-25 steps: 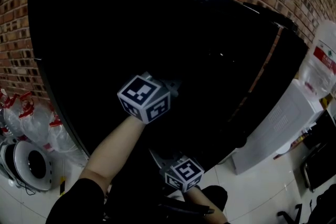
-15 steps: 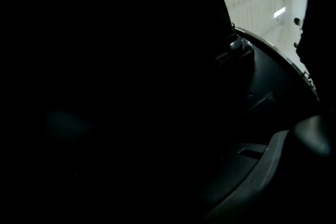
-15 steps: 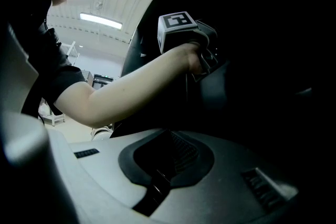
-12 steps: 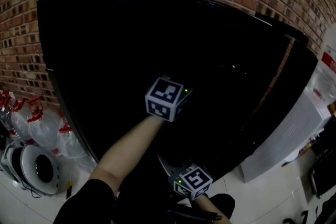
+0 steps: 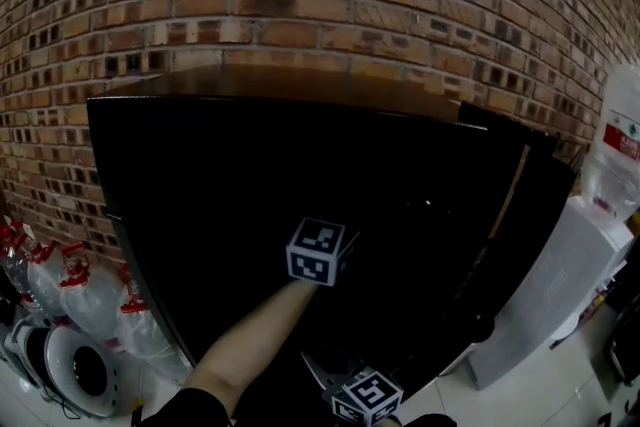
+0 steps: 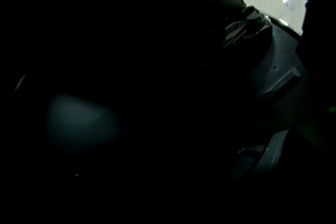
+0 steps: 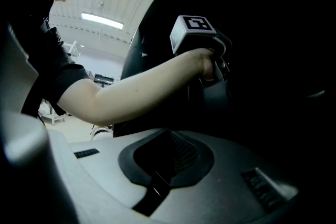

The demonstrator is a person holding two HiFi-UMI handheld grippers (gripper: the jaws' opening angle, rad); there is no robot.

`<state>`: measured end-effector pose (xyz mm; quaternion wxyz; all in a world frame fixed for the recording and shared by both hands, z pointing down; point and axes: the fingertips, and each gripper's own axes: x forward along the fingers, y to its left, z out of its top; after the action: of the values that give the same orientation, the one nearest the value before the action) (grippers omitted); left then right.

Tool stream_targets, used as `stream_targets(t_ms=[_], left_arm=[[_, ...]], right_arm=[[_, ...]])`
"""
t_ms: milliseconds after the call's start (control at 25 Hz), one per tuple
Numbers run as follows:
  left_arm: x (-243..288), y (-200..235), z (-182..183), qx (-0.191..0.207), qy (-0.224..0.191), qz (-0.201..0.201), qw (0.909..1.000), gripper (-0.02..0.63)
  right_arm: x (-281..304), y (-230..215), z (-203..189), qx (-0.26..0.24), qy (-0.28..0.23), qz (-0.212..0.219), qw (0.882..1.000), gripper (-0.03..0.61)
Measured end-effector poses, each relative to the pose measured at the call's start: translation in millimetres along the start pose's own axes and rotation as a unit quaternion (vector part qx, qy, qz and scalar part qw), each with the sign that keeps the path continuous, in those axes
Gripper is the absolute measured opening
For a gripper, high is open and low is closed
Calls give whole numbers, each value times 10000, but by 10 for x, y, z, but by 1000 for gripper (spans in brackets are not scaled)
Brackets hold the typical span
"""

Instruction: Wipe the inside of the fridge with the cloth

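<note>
Looking down, we see the fridge (image 5: 250, 185) as a wide black box standing against the brick wall (image 5: 300, 5). Tied plastic bags (image 5: 90, 300) lie at its left and a white water dispenser (image 5: 555, 285) stands at its right. A thin brownish strip runs down its right edge, and its inside is too dark for us to make out any detail.

Our bare forearm (image 5: 255, 340) reaches from the near side into that darkness, carrying the left gripper (image 5: 322, 253). Its jaws sit almost together, but its own view is so black that we cannot tell whether anything is pinched there. We cannot pick out the cloth with certainty. A crumpled, faintly glossy dark bundle (image 6: 247, 26) shows at the far right of that view, against a pale lit patch.

The right gripper (image 7: 163, 165) hangs nearer to us and lower, with its jaws pressed together on nothing.
</note>
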<state>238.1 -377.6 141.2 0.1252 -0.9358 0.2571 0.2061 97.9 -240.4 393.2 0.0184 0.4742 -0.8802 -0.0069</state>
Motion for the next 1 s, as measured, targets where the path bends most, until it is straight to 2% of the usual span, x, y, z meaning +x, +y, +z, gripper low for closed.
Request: stream_targets(t_ms=[520, 640, 760, 880, 1000], left_arm=[[300, 311, -336, 210, 393, 553, 9975, 46], [315, 310, -362, 289, 366, 599, 9971, 46], [256, 293, -316, 74, 296, 412, 9987, 48], [-54, 159, -150, -321, 77, -18, 9995, 49], [-496, -110, 72, -693, -220, -505, 9961, 49]], right_arm=[[-44, -10, -4, 10, -21, 127, 9999, 5], [-66, -38, -18, 52, 2, 70, 10000, 5], [-91, -73, -3, 157, 20, -36, 9999, 5], [-91, -92, -35, 185, 31, -93, 9998, 5], [-57, -112, -38, 111, 69, -211, 9997, 5]])
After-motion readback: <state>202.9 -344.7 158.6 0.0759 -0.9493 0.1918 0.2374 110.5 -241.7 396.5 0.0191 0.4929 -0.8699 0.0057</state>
